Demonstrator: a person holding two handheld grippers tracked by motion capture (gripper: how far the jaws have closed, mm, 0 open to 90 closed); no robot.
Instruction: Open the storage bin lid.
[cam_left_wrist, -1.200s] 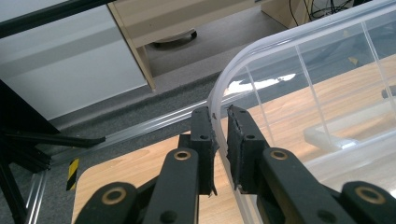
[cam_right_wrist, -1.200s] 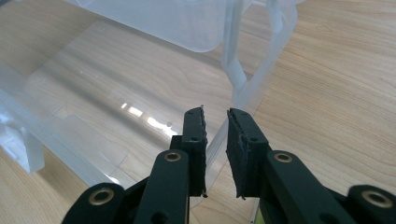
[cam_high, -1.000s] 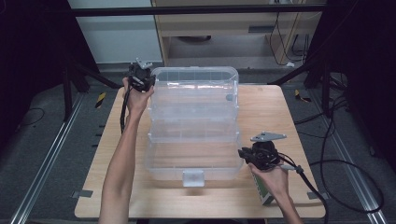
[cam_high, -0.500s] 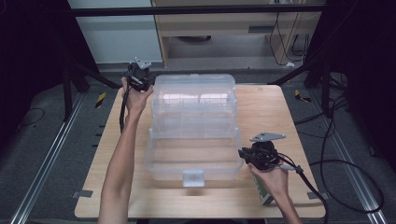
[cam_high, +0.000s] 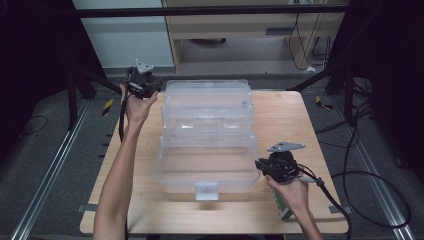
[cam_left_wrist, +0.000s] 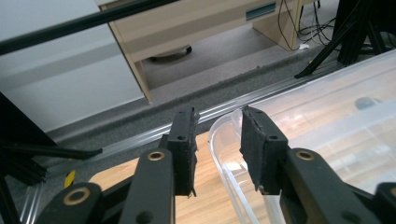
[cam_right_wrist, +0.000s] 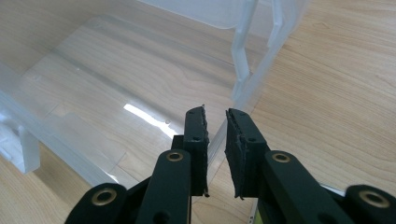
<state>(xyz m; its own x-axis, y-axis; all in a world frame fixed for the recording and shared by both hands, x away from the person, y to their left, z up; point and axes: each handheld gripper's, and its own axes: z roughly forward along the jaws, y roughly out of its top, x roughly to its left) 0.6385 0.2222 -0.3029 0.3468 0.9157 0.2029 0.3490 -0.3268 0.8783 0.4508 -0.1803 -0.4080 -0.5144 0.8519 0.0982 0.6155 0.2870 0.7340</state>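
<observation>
A clear plastic storage box (cam_high: 165, 172) stands on the wooden table (cam_high: 285, 115), its hinged lid (cam_high: 207, 97) swung back behind it. My left gripper (cam_high: 156, 89) is at the lid's far left corner. In the left gripper view its jaws (cam_left_wrist: 217, 133) stand open, with the lid's curved rim (cam_left_wrist: 219, 149) running between them. My right gripper (cam_high: 260, 165) is at the box's right front rim. In the right gripper view its jaws (cam_right_wrist: 215, 128) are nearly together on the box's thin clear wall (cam_right_wrist: 243, 84).
A white latch (cam_high: 206, 190) sits at the box's front middle. A green and white carton (cam_high: 282, 210) lies under my right hand at the table's front right. Black frame legs and cables surround the table.
The lid has tipped farther back and sits lower. My left gripper has shifted slightly left. The right gripper has stayed at the box's rim.
</observation>
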